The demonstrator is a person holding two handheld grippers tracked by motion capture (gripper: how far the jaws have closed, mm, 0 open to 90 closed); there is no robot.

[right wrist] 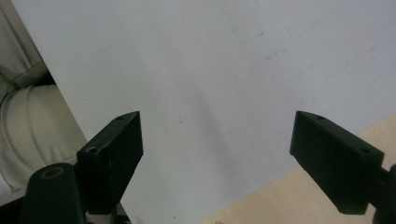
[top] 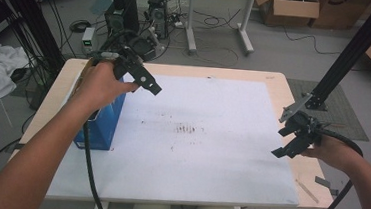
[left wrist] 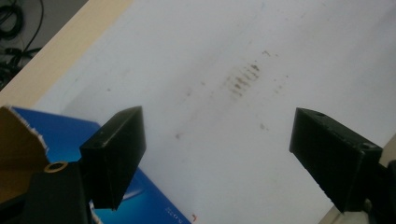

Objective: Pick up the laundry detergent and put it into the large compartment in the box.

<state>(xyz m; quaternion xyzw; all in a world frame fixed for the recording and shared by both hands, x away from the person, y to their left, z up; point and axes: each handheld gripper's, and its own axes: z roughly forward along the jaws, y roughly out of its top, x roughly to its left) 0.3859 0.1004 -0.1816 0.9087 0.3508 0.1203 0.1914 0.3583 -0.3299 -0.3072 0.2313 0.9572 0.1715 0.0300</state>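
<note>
- Blue box (top: 103,123) stands at the table's 9 o'clock edge, on the left margin of the white sheet (top: 211,136), right below your left forearm.
- Box stands upright, top open; in the left gripper view the torn brown flap (left wrist: 18,149) shows at 8 o'clock. Opening points up, and its long side looks to run from 12 to 6 on the table, though your arm hides part of it, so take that as a guess.
- Left gripper (top: 143,78) hangs just above the box's far end, tips aimed toward 3 o'clock over the sheet. Jaws spread wide, nothing between them.
- Risk: your forearm is close over the open top. Drop your elbow and you probably nudge or tip the box off the 9 o'clock edge.
- Risk: the flap looks ragged and thin. Pinch only the flap and it may tear or fold instead of lifting the box; grab a wall.
- Risk: the left cable (top: 88,172) trails down past the box's near corner. A pull could drag it.
- Right gripper (top: 296,138) sits at 3 o'clock, well apart from the box, at the sheet's right edge by the bare wood (top: 308,172). Jaws spread too, empty.
- Brown smudges (top: 187,130) mark the sheet's centre; no effect on the grab.
</note>
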